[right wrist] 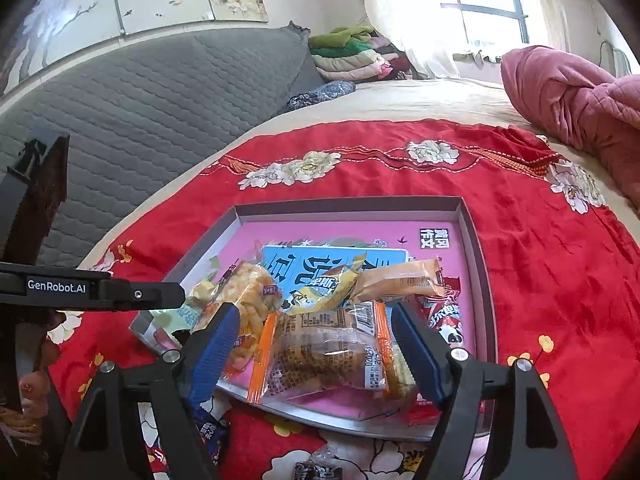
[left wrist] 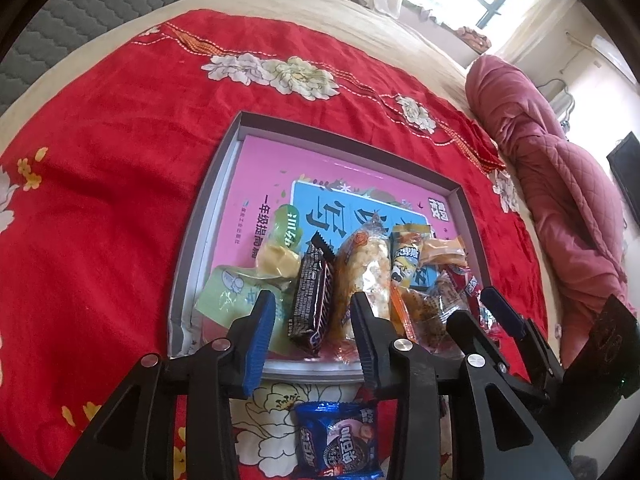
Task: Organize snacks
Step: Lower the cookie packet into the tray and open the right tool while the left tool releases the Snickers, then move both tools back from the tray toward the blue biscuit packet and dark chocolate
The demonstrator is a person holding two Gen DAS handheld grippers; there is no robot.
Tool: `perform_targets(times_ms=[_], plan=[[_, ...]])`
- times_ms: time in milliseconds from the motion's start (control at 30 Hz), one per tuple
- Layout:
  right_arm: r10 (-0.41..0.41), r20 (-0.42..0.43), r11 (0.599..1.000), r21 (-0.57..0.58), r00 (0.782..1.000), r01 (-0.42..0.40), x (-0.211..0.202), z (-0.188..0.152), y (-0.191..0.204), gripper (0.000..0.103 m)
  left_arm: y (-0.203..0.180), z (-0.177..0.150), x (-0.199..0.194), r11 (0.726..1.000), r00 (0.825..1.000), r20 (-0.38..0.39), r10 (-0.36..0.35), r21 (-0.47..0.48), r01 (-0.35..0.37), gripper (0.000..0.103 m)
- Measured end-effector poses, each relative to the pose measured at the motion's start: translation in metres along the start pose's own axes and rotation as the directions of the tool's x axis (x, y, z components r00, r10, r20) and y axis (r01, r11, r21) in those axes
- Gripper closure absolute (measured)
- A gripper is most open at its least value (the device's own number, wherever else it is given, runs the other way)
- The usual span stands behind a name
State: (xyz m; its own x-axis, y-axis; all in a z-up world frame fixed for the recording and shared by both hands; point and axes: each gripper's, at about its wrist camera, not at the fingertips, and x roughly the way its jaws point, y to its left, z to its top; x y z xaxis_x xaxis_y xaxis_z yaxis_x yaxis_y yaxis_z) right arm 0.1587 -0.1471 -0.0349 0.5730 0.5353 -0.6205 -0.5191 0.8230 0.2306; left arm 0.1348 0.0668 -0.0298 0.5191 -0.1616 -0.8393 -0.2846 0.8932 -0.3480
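The blue packet (left wrist: 337, 442) lies on the bed outside the tray (left wrist: 188, 240), just below the left gripper (left wrist: 314, 312), nearer than the right gripper (right wrist: 316, 336), probably lengthwise between its wide, empty jaws; both stand open.

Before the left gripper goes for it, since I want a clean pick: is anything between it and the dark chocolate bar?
Nothing visible: the open left gripper already straddles the dark chocolate bar in the tray, with neighbouring packets close either side.
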Motion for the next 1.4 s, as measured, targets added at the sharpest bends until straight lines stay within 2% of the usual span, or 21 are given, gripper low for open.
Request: perform_targets(times_ms=[400, 767, 900, 1400], plan=[[0.001, 0.010, 1.000, 0.016, 1.000, -0.001, -0.003, 0.003, -0.002, 0.024, -0.001, 0.000, -0.003, 1.000, 1.000, 0.001, 0.000, 0.006, 0.000, 0.056], [-0.007, 0.020, 1.000, 0.026, 1.000, 0.006, -0.006, 0.004, -0.004, 0.022, -0.003, 0.000, -0.005, 1.000, 1.000, 0.002, 0.000, 0.014, 0.000, 0.044], [-0.013, 0.038, 1.000, 0.029, 0.999, 0.011, -0.010, 0.006, -0.005, 0.015, -0.005, 0.000, -0.008, 1.000, 1.000, 0.012, -0.004, 0.025, 0.004, 0.042], [-0.013, 0.085, 0.998, 0.057, 0.996, 0.008, -0.031, 0.011, -0.012, 0.011, -0.011, -0.003, -0.023, 0.998, 0.999, 0.027, -0.021, 0.052, 0.020, 0.035]])
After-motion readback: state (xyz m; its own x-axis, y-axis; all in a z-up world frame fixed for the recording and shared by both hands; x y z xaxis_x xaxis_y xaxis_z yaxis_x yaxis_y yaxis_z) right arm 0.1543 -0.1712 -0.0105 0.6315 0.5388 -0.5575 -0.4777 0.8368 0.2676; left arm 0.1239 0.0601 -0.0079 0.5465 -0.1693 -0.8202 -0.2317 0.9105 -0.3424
